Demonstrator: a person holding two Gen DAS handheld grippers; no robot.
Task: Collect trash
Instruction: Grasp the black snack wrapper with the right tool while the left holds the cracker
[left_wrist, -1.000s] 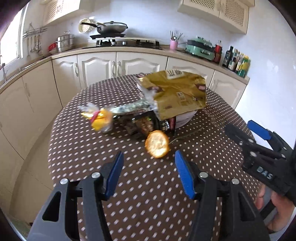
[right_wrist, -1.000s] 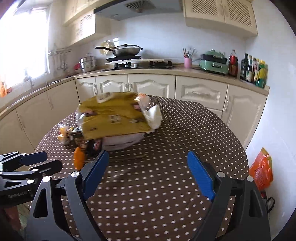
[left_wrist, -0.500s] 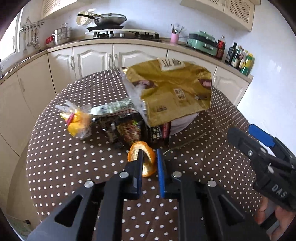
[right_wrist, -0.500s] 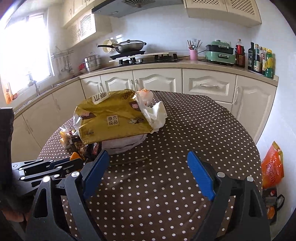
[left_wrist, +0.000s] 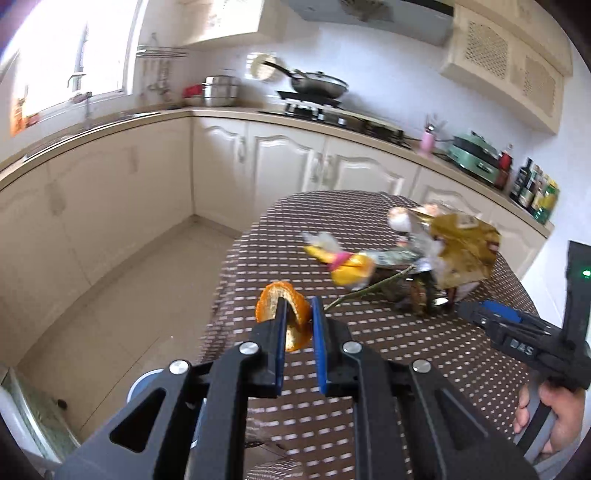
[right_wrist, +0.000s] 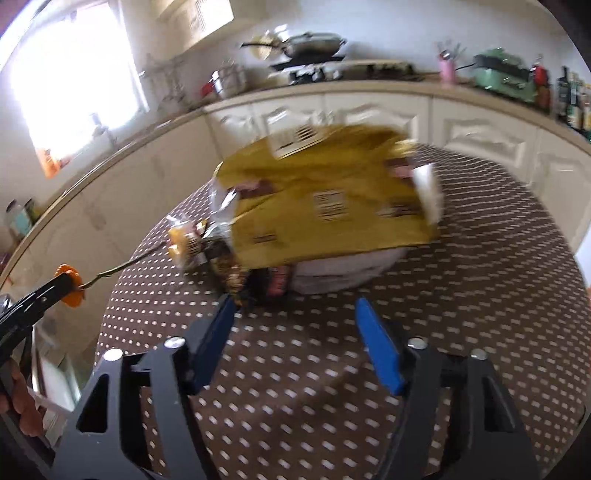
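Observation:
My left gripper (left_wrist: 298, 301) is shut on a curled orange peel (left_wrist: 267, 301) and holds it in the air by the table's left edge. A thin green stem (left_wrist: 369, 291) trails from the peel toward the trash pile. The pile lies on the dotted brown table (left_wrist: 406, 369): a gold bag (right_wrist: 332, 199), a yellow wrapper (right_wrist: 183, 240) and dark snack wrappers (right_wrist: 236, 277). My right gripper (right_wrist: 295, 301) points down at the pile's near side. Its jaws are closing, with nothing between them. In the right wrist view the peel (right_wrist: 70, 284) shows far left.
A white object (right_wrist: 343, 269) sits under the gold bag. A round blue-rimmed thing (left_wrist: 147, 384) stands on the tiled floor below my left gripper. Cream cabinets (left_wrist: 280, 166) and a counter with a stove and pan run behind the table. A hand (left_wrist: 561, 417) holds the right gripper.
The left jaws shut on the orange peel, then lifted it and swung it left to the table's edge. The right gripper tilted down toward the pile and its jaws narrowed.

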